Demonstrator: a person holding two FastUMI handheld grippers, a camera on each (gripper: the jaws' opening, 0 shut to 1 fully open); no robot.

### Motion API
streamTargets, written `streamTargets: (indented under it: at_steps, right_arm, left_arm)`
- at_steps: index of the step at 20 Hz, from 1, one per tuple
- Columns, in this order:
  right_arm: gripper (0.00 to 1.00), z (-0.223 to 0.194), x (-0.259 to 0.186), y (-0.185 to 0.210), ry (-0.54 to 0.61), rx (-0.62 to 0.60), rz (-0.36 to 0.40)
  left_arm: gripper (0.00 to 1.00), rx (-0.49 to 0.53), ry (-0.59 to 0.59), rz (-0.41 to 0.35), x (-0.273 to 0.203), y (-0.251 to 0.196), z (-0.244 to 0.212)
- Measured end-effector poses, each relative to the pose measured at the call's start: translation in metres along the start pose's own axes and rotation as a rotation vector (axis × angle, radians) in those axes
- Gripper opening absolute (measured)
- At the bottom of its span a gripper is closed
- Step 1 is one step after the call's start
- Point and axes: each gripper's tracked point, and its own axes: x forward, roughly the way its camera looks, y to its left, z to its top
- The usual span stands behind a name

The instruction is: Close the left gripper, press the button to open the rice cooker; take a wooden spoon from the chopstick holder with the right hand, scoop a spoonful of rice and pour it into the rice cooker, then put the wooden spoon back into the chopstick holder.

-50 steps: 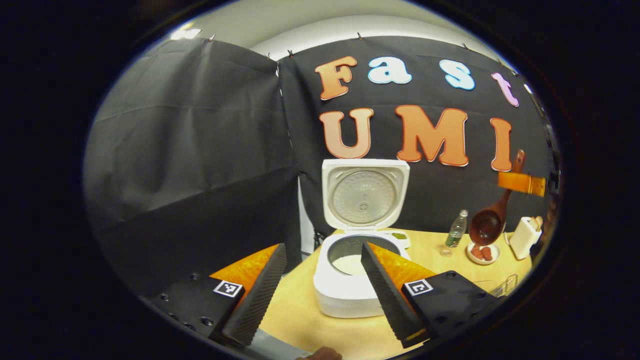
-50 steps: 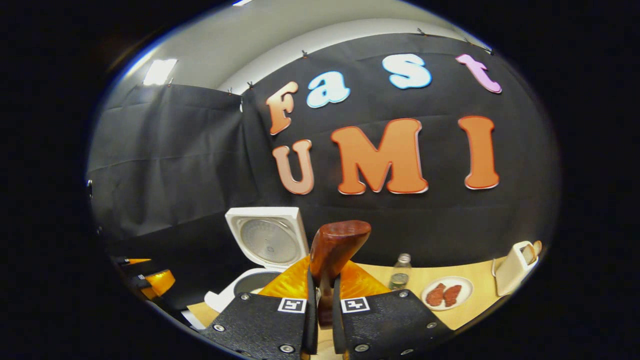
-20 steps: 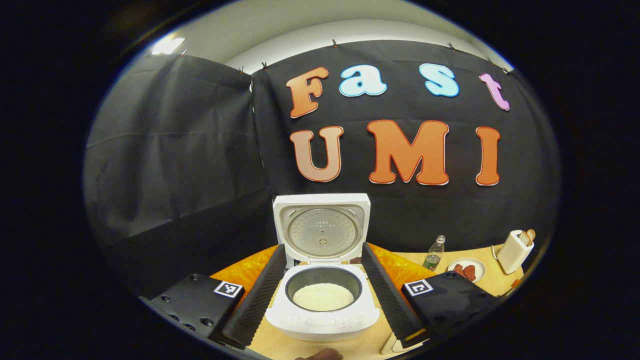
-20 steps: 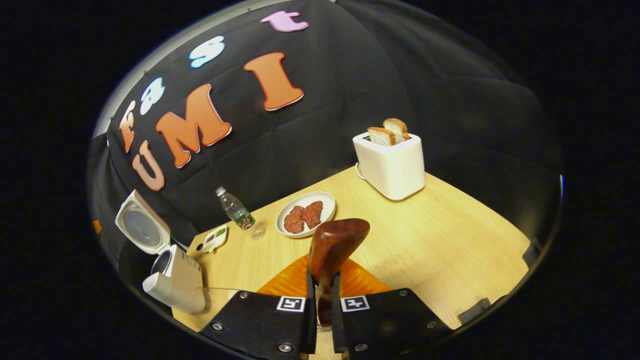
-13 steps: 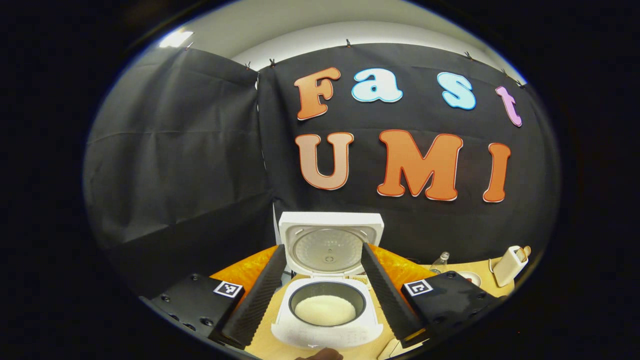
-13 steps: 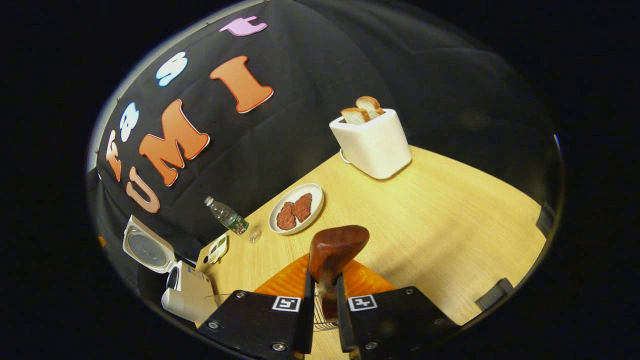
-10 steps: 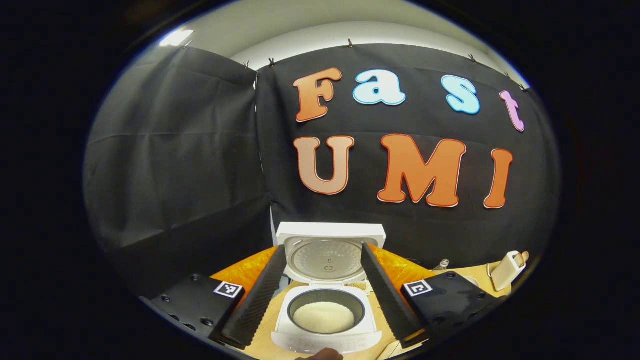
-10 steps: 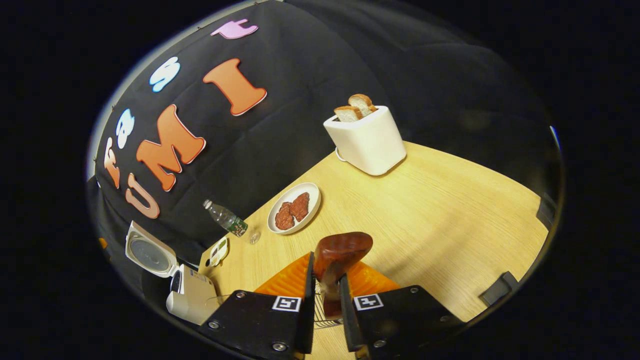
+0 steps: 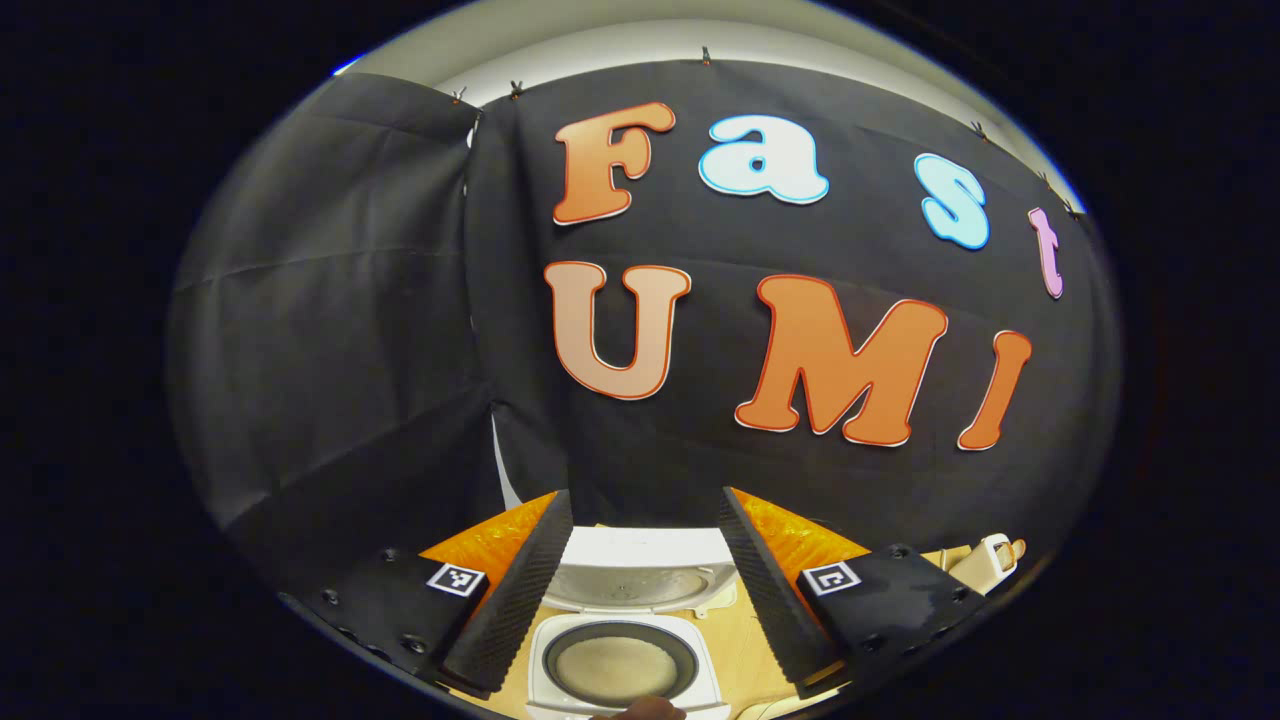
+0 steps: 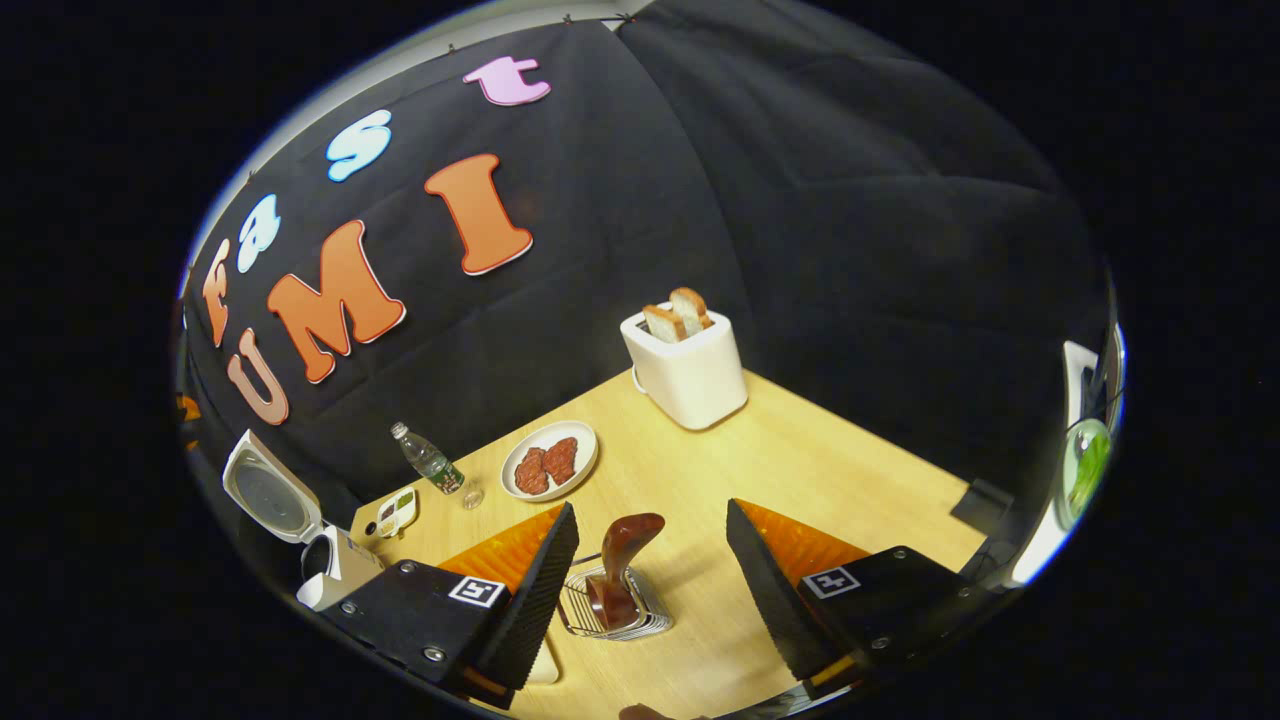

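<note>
In the right gripper view the wooden spoon (image 10: 618, 572) stands in the wire chopstick holder (image 10: 612, 610) on the table, handle end up. My right gripper (image 10: 648, 522) is open above and around it, with neither finger touching the spoon. The white rice cooker (image 10: 292, 535) sits far left with its lid up. In the left gripper view the rice cooker (image 9: 625, 655) lies below, lid raised, with rice in its dark pot (image 9: 618, 668). My left gripper (image 9: 640, 508) hangs open above the cooker, fingers wide apart.
On the wooden table (image 10: 830, 470) stand a white toaster (image 10: 685, 370) with bread, a plate of meat (image 10: 548, 460), a water bottle (image 10: 425, 460) and a small dish (image 10: 396, 510). The toaster (image 9: 985, 560) also appears at the right of the left gripper view.
My right gripper has let go of the spoon, opened wide and drawn back; the spoon now stands in the holder. The left gripper has tilted up, so the cooker sits lower in its view.
</note>
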Motion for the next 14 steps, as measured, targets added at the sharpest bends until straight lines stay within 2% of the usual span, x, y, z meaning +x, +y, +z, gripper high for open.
streamTargets:
  at_steps: [4, 9, 11, 12, 14]
  right_arm:
    - [0.93, 0.030, -0.046, -0.005, -0.088, -0.058, -0.048]
    - [0.92, 0.033, -0.073, -0.014, -0.124, -0.059, -0.088]
    - [0.93, 0.027, -0.076, -0.015, -0.115, -0.050, -0.096]
    - [0.93, 0.025, -0.076, -0.014, -0.115, -0.048, -0.092]
    - [0.93, 0.025, -0.077, -0.008, -0.114, -0.052, -0.078]
  left_arm:
    - [0.97, 0.046, 0.135, 0.011, 0.062, -0.005, -0.013]
    - [0.97, 0.062, 0.332, 0.063, 0.120, 0.000, -0.072]
    - [0.97, 0.043, 0.421, 0.086, 0.130, 0.006, -0.100]
    - [0.97, 0.040, 0.424, 0.104, 0.133, 0.011, -0.102]
    - [0.97, 0.049, 0.494, 0.091, 0.125, 0.011, -0.115]
